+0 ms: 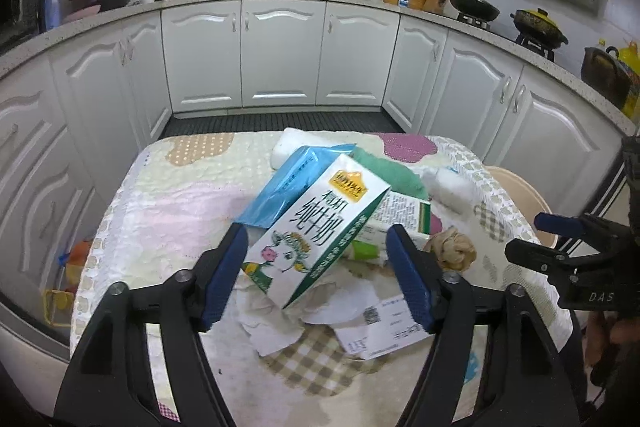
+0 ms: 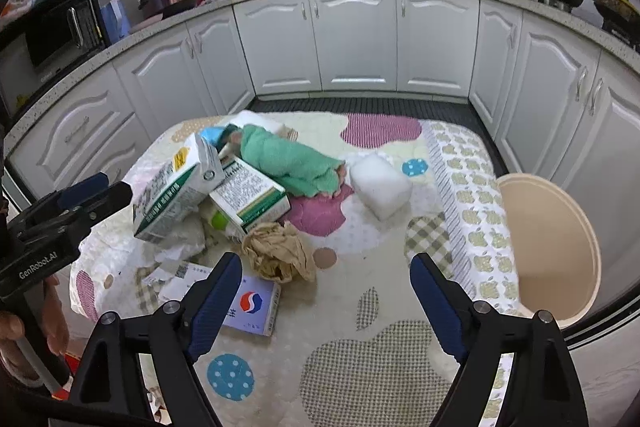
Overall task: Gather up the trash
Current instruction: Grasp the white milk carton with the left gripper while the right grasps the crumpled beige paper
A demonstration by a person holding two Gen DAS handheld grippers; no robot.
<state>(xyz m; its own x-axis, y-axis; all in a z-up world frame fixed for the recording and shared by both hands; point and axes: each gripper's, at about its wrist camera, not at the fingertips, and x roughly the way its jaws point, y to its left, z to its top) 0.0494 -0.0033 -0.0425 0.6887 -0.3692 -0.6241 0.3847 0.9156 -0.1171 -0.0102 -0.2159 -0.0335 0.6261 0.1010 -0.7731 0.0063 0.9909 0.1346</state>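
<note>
A pile of trash lies on a small table with a patterned cloth (image 1: 172,195). A white and green milk carton (image 1: 316,227) leans on the pile, and my left gripper (image 1: 320,267) is open around its lower end, left pad close to it. A blue bag (image 1: 288,183), a second box (image 2: 250,195), crumpled brown paper (image 2: 278,251), torn white papers (image 1: 320,311), and a blue and white box (image 2: 252,303) lie around. My right gripper (image 2: 326,299) is open and empty, over the cloth right of the brown paper. A beige bin (image 2: 548,243) stands at the table's right.
A green towel (image 2: 292,163) and a white foam block (image 2: 380,187) lie on the far part of the cloth. White kitchen cabinets (image 1: 280,51) surround the table beyond a dark floor mat (image 2: 360,105). The other gripper shows at each view's edge.
</note>
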